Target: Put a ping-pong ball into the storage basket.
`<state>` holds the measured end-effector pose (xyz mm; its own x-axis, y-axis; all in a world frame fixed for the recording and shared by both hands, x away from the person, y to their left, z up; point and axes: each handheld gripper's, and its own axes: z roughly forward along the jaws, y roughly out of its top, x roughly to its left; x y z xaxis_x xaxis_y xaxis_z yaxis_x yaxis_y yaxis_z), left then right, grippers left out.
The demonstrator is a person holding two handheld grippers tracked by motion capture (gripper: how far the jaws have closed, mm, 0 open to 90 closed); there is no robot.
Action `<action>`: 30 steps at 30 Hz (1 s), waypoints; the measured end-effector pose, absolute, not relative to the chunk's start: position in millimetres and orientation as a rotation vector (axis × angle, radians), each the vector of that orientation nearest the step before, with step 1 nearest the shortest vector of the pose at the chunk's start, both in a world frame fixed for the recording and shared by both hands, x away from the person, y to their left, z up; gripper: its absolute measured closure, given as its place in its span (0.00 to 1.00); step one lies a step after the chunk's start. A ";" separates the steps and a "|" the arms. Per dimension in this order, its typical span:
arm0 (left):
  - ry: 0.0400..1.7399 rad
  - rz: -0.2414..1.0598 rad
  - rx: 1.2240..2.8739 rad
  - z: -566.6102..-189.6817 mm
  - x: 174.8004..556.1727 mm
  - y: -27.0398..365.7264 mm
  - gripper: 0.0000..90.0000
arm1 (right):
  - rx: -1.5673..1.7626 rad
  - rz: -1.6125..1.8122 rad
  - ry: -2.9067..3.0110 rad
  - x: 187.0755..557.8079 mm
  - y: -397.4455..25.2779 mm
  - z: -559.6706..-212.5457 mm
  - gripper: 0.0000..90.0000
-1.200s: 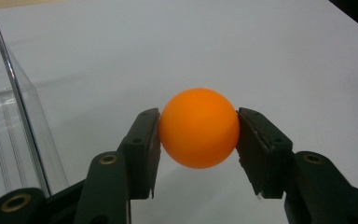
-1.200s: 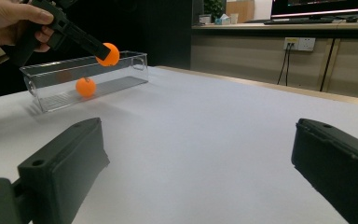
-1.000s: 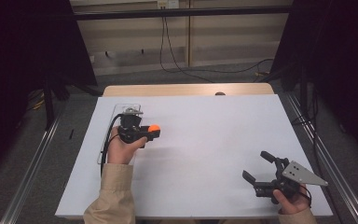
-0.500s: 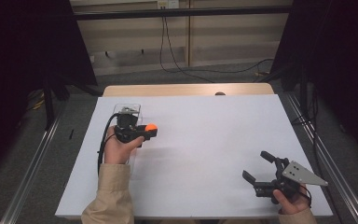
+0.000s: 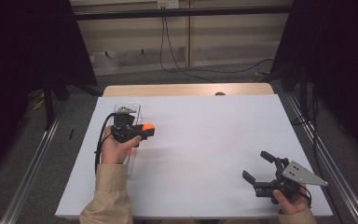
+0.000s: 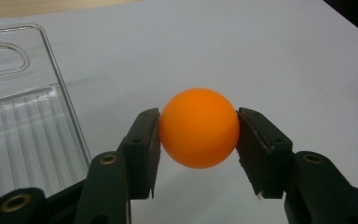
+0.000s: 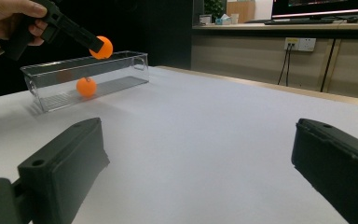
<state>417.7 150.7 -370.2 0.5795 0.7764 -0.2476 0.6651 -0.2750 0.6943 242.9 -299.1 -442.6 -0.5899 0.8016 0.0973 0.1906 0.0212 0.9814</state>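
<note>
My left gripper [image 5: 145, 129] is shut on an orange ball [image 5: 148, 126], held just right of a long clear plastic box [image 5: 127, 110] at the table's left. In the left gripper view the ball [image 6: 199, 127] sits squeezed between both black jaws, with the box [image 6: 23, 116] to their left. From the right gripper view, the held ball [image 7: 101, 47] hovers above the box [image 7: 121, 70], and a second orange ball [image 7: 86, 87] lies inside it. My right gripper [image 5: 255, 164] rests open near the front right corner, nothing between its jaws.
A white sheet covers the table [image 5: 205, 135], with a wooden strip [image 5: 186, 89] at the far edge and a small dark thing [image 5: 220, 93] on it. Cables run over the floor behind. Metal rails flank both sides.
The left gripper with the orange ball has shifted slightly left, nearer the clear box. The right gripper has stayed where it was.
</note>
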 end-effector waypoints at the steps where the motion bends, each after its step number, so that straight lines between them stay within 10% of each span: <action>1: 1.150 0.177 2.014 -369.9 417.6 151.2 0.56 | 1.009 1.606 1.807 243.0 -299.1 -442.6 0.03; 30: 1.163 0.202 1.995 -367.5 417.2 161.4 0.56 | 1.009 1.607 1.805 243.0 -299.2 -442.4 0.03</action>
